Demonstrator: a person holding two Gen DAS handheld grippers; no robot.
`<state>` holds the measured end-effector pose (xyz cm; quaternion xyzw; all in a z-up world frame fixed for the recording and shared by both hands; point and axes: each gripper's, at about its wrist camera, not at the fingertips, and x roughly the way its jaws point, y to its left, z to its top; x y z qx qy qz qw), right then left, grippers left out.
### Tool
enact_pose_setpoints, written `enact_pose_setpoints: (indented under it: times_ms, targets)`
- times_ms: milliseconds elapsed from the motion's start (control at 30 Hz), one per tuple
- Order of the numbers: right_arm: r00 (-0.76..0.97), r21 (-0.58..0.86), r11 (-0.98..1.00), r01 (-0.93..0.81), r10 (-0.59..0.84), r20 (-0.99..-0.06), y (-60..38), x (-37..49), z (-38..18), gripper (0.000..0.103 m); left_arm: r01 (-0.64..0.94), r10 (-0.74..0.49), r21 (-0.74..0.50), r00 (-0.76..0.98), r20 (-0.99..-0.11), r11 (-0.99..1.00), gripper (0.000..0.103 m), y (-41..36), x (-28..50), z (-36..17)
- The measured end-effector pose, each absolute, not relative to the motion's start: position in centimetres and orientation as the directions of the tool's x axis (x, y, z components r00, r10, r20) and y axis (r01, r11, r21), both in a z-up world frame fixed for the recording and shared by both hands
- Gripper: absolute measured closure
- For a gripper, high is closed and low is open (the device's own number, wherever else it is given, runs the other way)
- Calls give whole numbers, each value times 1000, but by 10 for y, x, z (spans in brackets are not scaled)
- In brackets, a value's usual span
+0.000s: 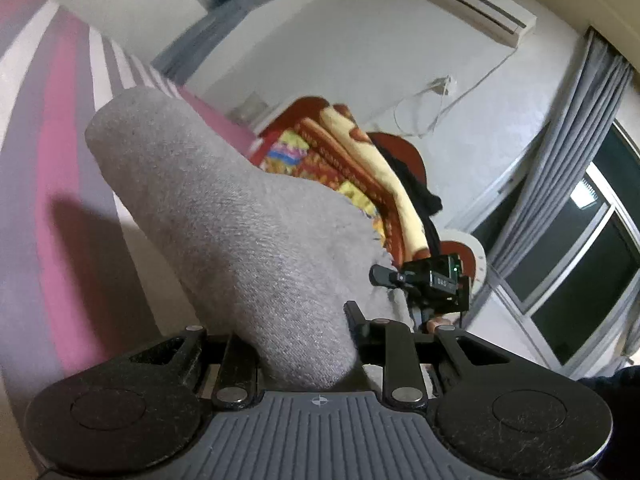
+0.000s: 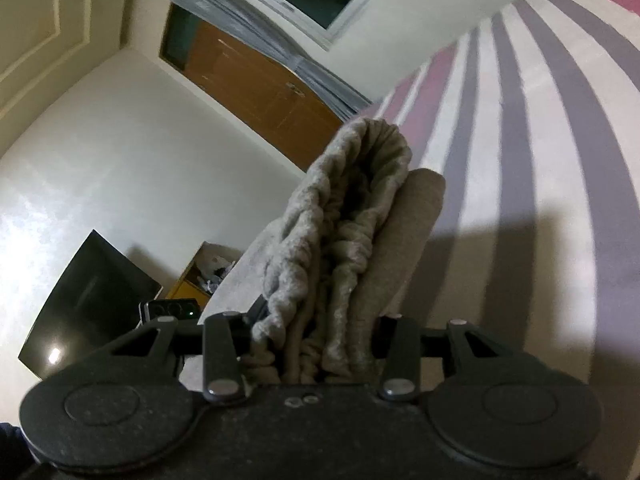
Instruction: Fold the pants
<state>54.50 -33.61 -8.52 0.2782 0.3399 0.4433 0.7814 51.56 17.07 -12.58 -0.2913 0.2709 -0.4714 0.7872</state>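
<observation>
Pants (image 1: 224, 216) hang bunched off the striped bed (image 1: 52, 168) — each hand-held gripper, left (image 1: 308, 360) and right (image 2: 316, 352), pinching grey cloth — with folding apparently barely begun.

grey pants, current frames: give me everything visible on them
The grey pants are a soft, fuzzy knit, bunched rather than flat. The left gripper is clamped on a smooth, rounded fold of fabric rising over the pink, grey and white striped bedsheet. The right gripper is clamped on the gathered, ruffled elastic waistband, layers stacked side by side between its jaws. The rest of the garment is out of view.
</observation>
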Motion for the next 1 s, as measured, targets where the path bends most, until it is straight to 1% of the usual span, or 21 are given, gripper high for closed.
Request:
enact_pose_setpoints:
  times_ms: [100,233,367,567,633,700,767,800,867,900,933,967,1000]
  targets:
    - [378,723,457,-518,881,-286,-327,574,-77,61,585,-888,-695,425,-176,417,77,181,544,-115]
    - [381,720,466,-514,876,-295,-317,609,-84,60,562,-876,-702,444,-191,438,77,191,583,-121]
    - [376,729,486,-482,866,-328,-314,630,-106,60,523,-868,-719,439,-233,458,77,192,612,-146]
    - [362,759,517,-395,847,-389,-314,649,-155,60,445,-857,-753,417,-304,484,77,186,634,-203]
    - [364,761,538,-363,833,-416,-315,652,-172,58,420,-851,-761,410,-327,494,77,184,635,-219]
    - [360,786,533,-313,832,-422,-320,655,-190,58,390,-856,-789,413,-310,474,76,186,636,-231]
    - [360,795,523,-308,838,-411,-322,651,-194,56,374,-860,-802,405,-312,466,75,183,636,-234]
    - [359,797,525,-298,836,-416,-321,650,-194,52,356,-860,-811,400,-317,464,74,182,637,-235]
    - [356,800,534,-274,829,-432,-322,645,-189,44,326,-860,-824,390,-330,464,67,183,635,-233]
    - [358,802,537,-262,826,-436,-323,646,-187,37,319,-857,-825,392,-334,467,64,185,631,-231]
    - [356,807,532,-257,828,-433,-326,641,-183,25,316,-858,-828,393,-330,463,56,189,626,-229]
    - [353,811,526,-256,832,-429,-329,636,-179,22,313,-858,-831,397,-326,460,49,194,620,-229]
    - [354,811,529,-249,829,-433,-332,630,-175,22,307,-856,-834,405,-321,458,45,198,612,-227]
